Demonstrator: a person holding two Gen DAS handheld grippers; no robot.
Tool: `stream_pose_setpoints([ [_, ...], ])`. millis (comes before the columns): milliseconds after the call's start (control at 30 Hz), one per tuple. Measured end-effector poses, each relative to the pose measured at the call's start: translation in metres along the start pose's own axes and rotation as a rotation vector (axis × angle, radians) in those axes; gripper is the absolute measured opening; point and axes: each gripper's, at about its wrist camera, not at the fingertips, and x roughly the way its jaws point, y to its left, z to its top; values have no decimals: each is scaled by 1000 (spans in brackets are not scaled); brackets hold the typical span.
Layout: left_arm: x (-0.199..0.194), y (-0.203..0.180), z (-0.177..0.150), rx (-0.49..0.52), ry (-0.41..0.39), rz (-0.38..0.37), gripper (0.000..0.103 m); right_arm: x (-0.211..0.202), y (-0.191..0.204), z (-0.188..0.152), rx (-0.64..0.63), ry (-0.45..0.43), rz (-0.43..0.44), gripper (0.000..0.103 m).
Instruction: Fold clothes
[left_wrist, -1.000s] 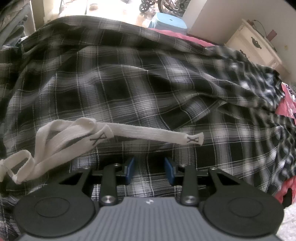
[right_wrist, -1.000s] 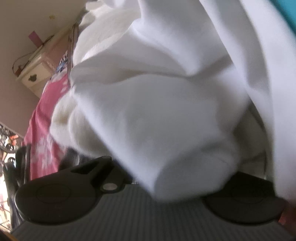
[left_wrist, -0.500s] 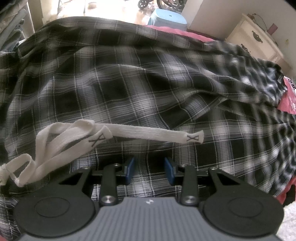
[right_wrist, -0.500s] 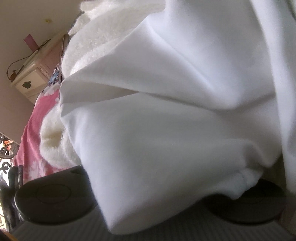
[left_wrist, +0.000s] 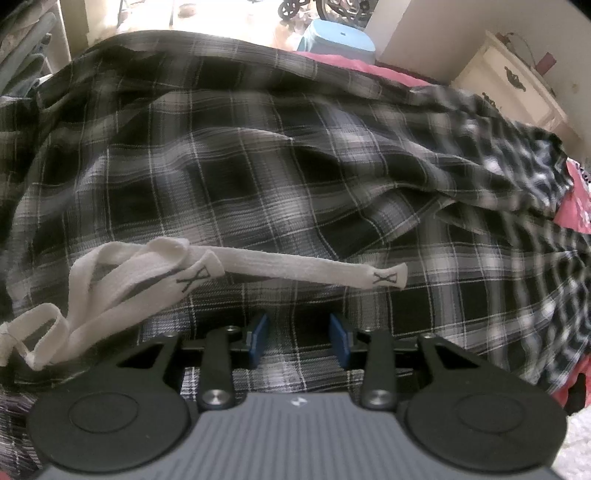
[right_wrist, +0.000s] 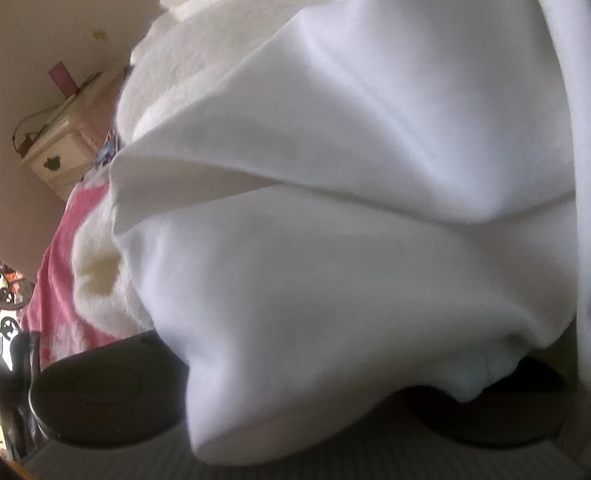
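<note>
Plaid trousers (left_wrist: 280, 177), black, grey and white, spread across nearly the whole left wrist view over a pink bedcover (left_wrist: 576, 214). Cream drawstring (left_wrist: 207, 273) lying loose on the cloth, looped at the left, one flat end with a stitched cross reaching right. Left gripper (left_wrist: 299, 338) low over the plaid near the waistband, blue pads (left_wrist: 258, 334) parted with checked cloth visible in the gap; pinching nothing, though contact with the fabric beneath hard to judge. Far right of the trousers smeared by blur. Blue stool (left_wrist: 332, 38) and cream nightstand (left_wrist: 513, 81) beyond the bed.

Right wrist view almost wholly filled by a white garment (right_wrist: 332, 240), smooth folds draped straight over the right gripper (right_wrist: 369, 413). Only two dark round housings and the ribbed grey body showing; fingers buried under the cloth, so opening impossible to tell, likewise whether anything is clamped. Fluffy white fabric (right_wrist: 99, 295) peeking out at left, pink cover behind it, edges soft and out of focus.
</note>
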Motion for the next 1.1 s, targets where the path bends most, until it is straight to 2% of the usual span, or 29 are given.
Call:
stream_pose_setpoints([
  [167,1,0,-1,-7,-8,-8,41,-14,-4,-7,8,43,16,3],
  [233,1,2,-2,-13,-9,-14,41,-28,-4,-7,-8,58,35,10],
  [300,0,5,-2,-20,-11,-22,40,-42,-3,-7,-25,73,55,25],
  [433,0,9,-3,-24,-15,-37,40,-70,-4,-6,-56,102,90,33],
  [500,0,11,-4,-26,-19,-43,40,-84,-22,-1,-42,127,79,39],
  [567,0,15,-6,-29,-25,-49,40,-94,-36,4,-17,167,66,39],
  [633,-1,19,-8,-31,-30,-54,40,-78,-14,3,-20,214,66,39],
  [767,-2,25,-15,-29,-36,-59,40,-79,8,-7,-145,213,81,38],
  [967,-6,27,-20,-19,-33,-49,40,-62,91,-12,-476,147,182,37],
  [1100,-6,22,-18,-17,-28,-41,40,-41,114,-5,-608,148,198,37],
])
